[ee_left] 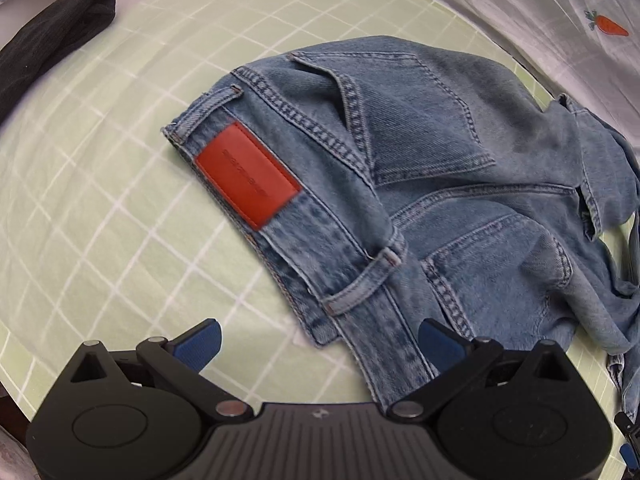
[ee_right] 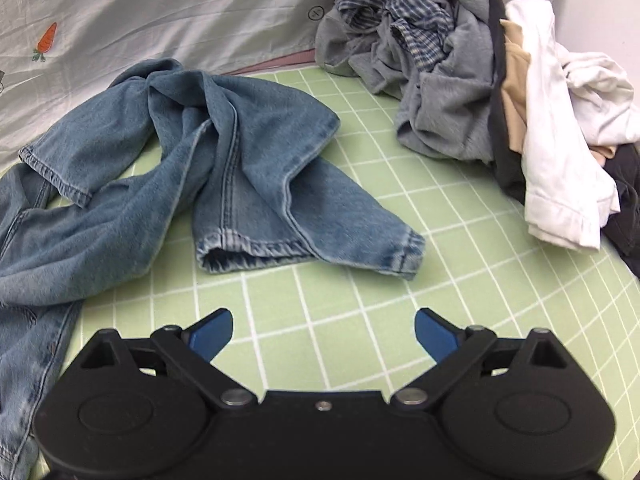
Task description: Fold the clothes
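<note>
My left gripper (ee_left: 320, 342) jaws open above jeans (ee_left: 400, 184) waistband, right gripper (ee_right: 324, 334) jaws open, empty, over green checked sheet (ee_right: 400, 280), clothes pile (ee_right: 480, 80) beyond.

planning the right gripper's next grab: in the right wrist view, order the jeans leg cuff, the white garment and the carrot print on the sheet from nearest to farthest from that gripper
1. Jeans leg cuff, just ahead of the open right gripper, slightly left.
2. White garment, off to the right in the clothes pile.
3. Carrot print, far left on the grey sheet behind the jeans.
</note>
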Action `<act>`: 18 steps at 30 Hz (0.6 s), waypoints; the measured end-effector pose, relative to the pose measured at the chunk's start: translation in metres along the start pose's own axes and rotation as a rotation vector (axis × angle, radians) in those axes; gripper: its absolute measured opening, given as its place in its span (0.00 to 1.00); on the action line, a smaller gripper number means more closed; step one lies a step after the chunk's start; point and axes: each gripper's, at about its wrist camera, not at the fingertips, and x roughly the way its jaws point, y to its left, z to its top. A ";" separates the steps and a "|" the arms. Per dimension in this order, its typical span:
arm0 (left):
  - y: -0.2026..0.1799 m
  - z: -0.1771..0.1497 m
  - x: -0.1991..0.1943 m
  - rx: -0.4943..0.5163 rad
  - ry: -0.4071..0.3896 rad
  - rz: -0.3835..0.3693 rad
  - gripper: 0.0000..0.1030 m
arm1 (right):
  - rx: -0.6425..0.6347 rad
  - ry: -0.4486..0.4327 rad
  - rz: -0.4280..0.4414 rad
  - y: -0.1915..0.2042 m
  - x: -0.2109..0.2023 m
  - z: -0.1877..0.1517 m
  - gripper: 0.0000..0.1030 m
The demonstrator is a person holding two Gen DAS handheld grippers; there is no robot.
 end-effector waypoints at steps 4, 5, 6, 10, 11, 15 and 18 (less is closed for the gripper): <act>-0.039 0.008 0.032 0.004 0.015 -0.012 1.00 | -0.022 0.007 0.020 -0.009 0.005 0.001 0.96; -0.045 0.010 0.040 0.001 0.020 -0.019 1.00 | -0.035 0.007 0.023 -0.010 0.007 0.004 0.96; -0.056 0.010 0.048 0.000 0.026 -0.021 1.00 | -0.046 0.008 0.024 -0.011 0.009 0.006 0.96; -0.091 0.007 0.075 0.029 0.057 -0.008 1.00 | -0.075 0.017 0.028 -0.020 0.018 0.015 0.96; -0.099 -0.004 0.073 0.031 0.069 -0.012 1.00 | -0.080 0.020 0.032 -0.023 0.021 0.017 0.96; -0.110 -0.020 0.080 -0.013 0.112 -0.066 1.00 | -0.096 0.029 0.047 -0.030 0.030 0.024 0.96; -0.116 -0.027 0.082 -0.017 0.115 -0.054 0.98 | -0.102 0.040 0.056 -0.033 0.036 0.026 0.96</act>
